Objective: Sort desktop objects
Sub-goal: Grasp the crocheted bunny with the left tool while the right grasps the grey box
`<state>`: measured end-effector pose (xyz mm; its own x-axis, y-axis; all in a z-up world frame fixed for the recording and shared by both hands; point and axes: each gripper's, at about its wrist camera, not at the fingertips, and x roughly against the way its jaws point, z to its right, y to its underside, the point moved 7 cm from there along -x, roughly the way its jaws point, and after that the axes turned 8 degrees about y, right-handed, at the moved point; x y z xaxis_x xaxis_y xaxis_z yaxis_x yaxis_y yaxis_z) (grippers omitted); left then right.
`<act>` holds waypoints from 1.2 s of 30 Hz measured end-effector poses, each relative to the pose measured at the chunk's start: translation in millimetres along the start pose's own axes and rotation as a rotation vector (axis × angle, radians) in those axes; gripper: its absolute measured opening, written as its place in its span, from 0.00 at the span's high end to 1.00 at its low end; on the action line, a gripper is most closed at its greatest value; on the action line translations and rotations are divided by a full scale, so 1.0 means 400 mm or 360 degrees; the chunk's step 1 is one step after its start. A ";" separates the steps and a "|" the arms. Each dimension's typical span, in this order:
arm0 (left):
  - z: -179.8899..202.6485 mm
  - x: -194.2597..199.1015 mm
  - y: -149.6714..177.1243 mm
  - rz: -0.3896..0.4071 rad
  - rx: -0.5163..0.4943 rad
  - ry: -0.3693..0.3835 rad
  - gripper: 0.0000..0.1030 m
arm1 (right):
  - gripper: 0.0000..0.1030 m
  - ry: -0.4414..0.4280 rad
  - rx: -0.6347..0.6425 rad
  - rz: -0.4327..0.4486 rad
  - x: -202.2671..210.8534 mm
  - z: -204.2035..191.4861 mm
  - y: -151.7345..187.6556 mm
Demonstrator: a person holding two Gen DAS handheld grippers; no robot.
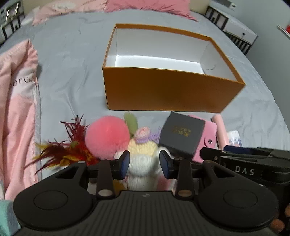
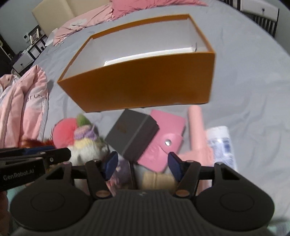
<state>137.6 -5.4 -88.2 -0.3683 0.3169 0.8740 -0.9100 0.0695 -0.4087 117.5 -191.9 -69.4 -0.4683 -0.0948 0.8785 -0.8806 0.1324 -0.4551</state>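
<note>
An open orange box [image 1: 172, 94] with a white inside stands on the grey bed sheet; it also shows in the right wrist view [image 2: 145, 83]. In front of it lie a knitted white plush toy [image 1: 143, 163], a pink pompom [image 1: 107, 136], red feathers [image 1: 72, 145], a dark grey small box [image 1: 183, 134], a pink wallet [image 1: 206, 143] and a pink tube [image 1: 220, 128]. My left gripper [image 1: 144, 163] is open, its jaws on either side of the plush toy. My right gripper [image 2: 143, 166] is open above the grey box [image 2: 132, 132] and the pink wallet [image 2: 163, 138].
A pink quilt [image 1: 18, 109] lies bunched at the left of the bed. Pink pillows [image 1: 145, 7] lie at the far end. A white printed packet [image 2: 221, 143] lies right of the pink tube [image 2: 195, 127]. Shelves [image 1: 235, 27] stand beyond the bed.
</note>
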 end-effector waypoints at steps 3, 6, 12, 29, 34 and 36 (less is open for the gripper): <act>-0.007 -0.031 -0.025 -0.0053 0.0021 0.0017 0.59 | 0.38 -0.0034 -0.0035 -0.0084 -0.050 -0.002 -0.027; -0.012 -0.075 -0.031 -0.0145 0.0010 0.0016 0.59 | 0.39 -0.0060 -0.0057 -0.0175 -0.105 -0.005 -0.044; -0.032 -0.126 -0.029 -0.0221 0.0024 0.0017 0.55 | 0.39 -0.0112 -0.0085 -0.0222 -0.152 -0.021 -0.069; -0.099 -0.058 0.018 -0.0258 0.0136 0.0113 0.30 | 0.61 -0.0369 -0.0039 -0.0184 -0.144 -0.142 -0.085; -0.094 -0.067 0.015 -0.0255 0.0171 0.0128 0.30 | 0.63 -0.0390 -0.0079 -0.0205 -0.176 -0.167 -0.069; -0.080 -0.075 0.011 -0.0250 0.0140 0.0104 0.30 | 0.64 -0.0344 -0.0051 -0.0157 -0.168 -0.168 -0.078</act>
<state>150.7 15.8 -124.8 -0.2102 0.3697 0.9051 -0.9695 0.0409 -0.2418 181.3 -123.3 -104.4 -0.3879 -0.3175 0.8653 -0.9217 0.1432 -0.3606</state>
